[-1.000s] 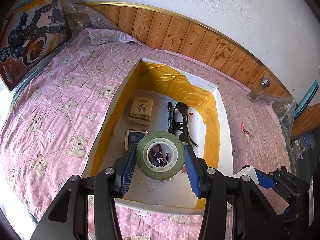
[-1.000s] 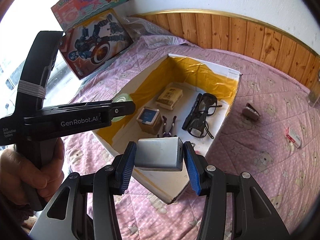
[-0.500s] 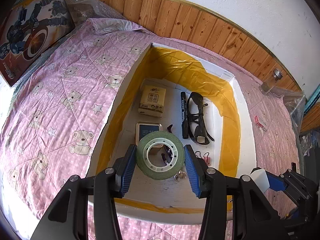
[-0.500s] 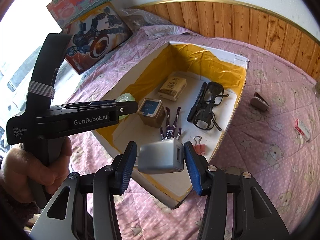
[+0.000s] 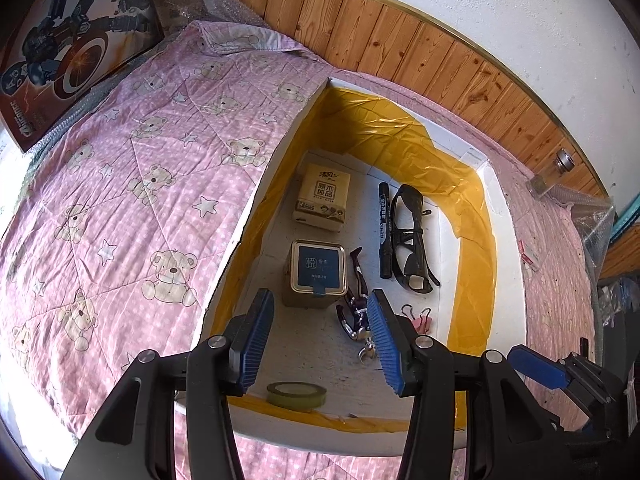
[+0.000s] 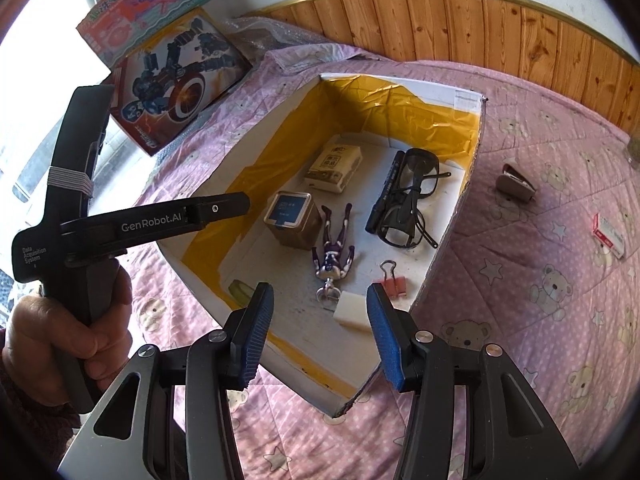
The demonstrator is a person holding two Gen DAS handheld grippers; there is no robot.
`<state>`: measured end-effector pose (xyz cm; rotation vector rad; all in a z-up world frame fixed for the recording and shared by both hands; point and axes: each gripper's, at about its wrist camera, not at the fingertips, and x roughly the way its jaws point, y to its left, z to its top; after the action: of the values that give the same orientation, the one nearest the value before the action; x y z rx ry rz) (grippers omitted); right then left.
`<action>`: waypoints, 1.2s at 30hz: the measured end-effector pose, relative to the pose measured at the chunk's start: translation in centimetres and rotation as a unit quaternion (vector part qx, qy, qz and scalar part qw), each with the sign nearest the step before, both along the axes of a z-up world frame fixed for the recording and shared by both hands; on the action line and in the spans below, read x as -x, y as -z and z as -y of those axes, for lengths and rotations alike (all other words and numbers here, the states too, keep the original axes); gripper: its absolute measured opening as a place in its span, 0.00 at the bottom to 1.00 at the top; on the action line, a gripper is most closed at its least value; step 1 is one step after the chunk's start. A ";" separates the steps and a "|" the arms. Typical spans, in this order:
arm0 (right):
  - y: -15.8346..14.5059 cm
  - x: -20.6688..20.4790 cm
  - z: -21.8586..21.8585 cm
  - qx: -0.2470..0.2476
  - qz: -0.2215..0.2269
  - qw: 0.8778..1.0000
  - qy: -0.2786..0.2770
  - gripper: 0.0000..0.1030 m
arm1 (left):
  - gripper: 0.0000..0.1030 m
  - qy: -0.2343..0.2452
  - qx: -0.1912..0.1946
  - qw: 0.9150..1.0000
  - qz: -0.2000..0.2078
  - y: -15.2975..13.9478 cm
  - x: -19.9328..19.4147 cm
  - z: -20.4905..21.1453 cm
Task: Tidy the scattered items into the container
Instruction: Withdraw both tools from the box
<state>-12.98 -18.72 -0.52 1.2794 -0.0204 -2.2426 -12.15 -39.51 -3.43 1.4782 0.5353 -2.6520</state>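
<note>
The white box lined with yellow tape (image 5: pixel 500 216) (image 6: pixel 448 224) sits on the pink bear quilt. My left gripper (image 5: pixel 318 338) hangs open above its near end, nothing between the blue pads. A green tape roll (image 5: pixel 296 395) lies flat on the box floor below it. My right gripper (image 6: pixel 320 334) is open too, over the near rim. A white block (image 6: pixel 352 309) rests on the box floor between its fingers. Inside also lie a tin (image 5: pixel 318 268), a tissue pack (image 5: pixel 323 197), a marker (image 5: pixel 385 230), glasses (image 5: pixel 410 240), a toy figure (image 6: pixel 334 250) and a pink binder clip (image 6: pixel 394 280).
On the quilt right of the box lie a grey clip-like item (image 6: pixel 516 184) and a red-and-white packet (image 6: pixel 610 236). A glass jar (image 5: pixel 554 172) stands by the wood panelling. Toy boxes (image 5: pixel 68 48) lean at the far left. A hand (image 6: pixel 68 328) holds the left gripper's handle.
Both grippers opened. The left let the green tape roll fall to the box floor; the right let its grey-white block drop into the box. Both moved closer over the box.
</note>
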 end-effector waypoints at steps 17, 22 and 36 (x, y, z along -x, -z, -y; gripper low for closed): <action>-1.1 -1.5 -0.7 -0.002 -0.014 1.000 0.012 0.51 | 0.49 0.030 -0.005 1.000 -0.002 -0.8 -1.9 -2.8; -2.6 -2.5 -1.6 0.002 -0.027 0.999 0.017 0.51 | 0.49 0.043 -0.001 0.999 -0.010 -2.0 -2.8 -4.2; -5.6 -6.4 -5.5 0.018 -0.065 0.996 0.054 0.51 | 0.49 0.093 0.016 0.995 -0.026 -4.6 -5.8 -10.0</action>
<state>-6.61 -13.19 5.08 1.1368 -0.0834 -2.4027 -6.33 -29.49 1.19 1.5258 0.3723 -2.8310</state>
